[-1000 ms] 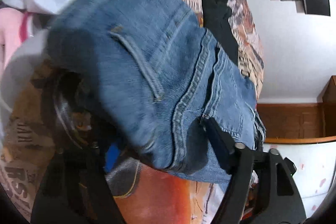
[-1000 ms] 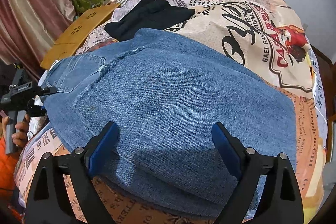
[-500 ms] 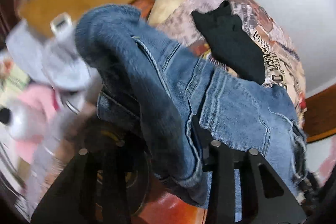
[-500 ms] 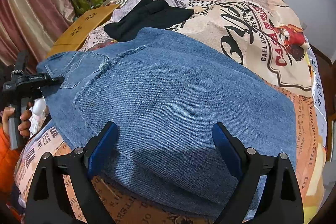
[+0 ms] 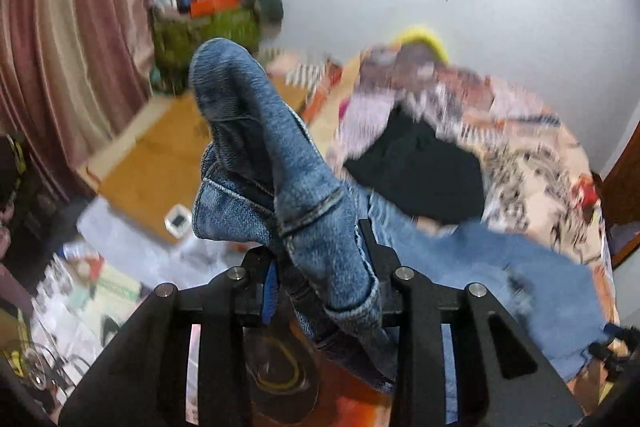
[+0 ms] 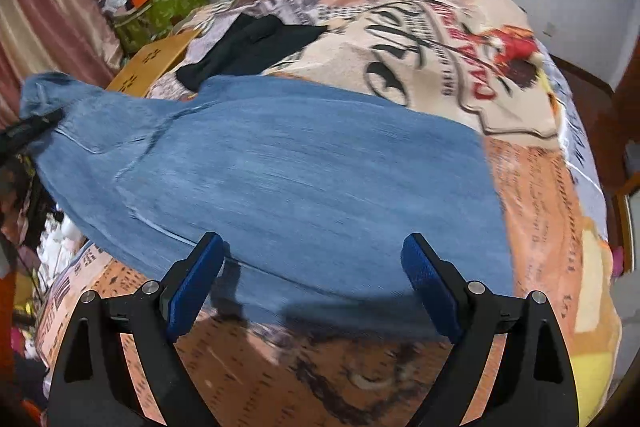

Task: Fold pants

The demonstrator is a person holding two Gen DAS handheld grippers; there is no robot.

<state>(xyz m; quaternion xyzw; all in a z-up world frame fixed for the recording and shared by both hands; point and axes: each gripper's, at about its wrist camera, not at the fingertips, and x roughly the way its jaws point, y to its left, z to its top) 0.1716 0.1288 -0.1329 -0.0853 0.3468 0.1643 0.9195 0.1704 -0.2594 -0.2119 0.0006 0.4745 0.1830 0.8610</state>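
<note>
A pair of blue jeans [image 6: 300, 163] lies spread across the printed bedspread [image 6: 440, 67]. My left gripper [image 5: 316, 251] holds the waistband end, and its jaws are closing with a thick bunch of denim [image 5: 248, 131] pinched between them. That end is raised off the bed and stands up in front of the camera. In the right wrist view the left gripper [image 6: 28, 131] shows at the far left, lifting that corner. My right gripper [image 6: 314, 243] hovers open over the near edge of the jeans, with nothing between its blue pads [image 6: 196, 279].
A black garment [image 6: 256, 43] lies on the bed beyond the jeans. A wooden board [image 5: 160, 155] and a green bag [image 5: 208, 27] stuffed with things stand to the left by a striped curtain [image 5: 60, 27]. Clutter covers the floor on the left.
The left gripper closed on the waistband and lifted it high while rolling, so the denim now hangs from it. The right gripper drifted slightly and stayed open.
</note>
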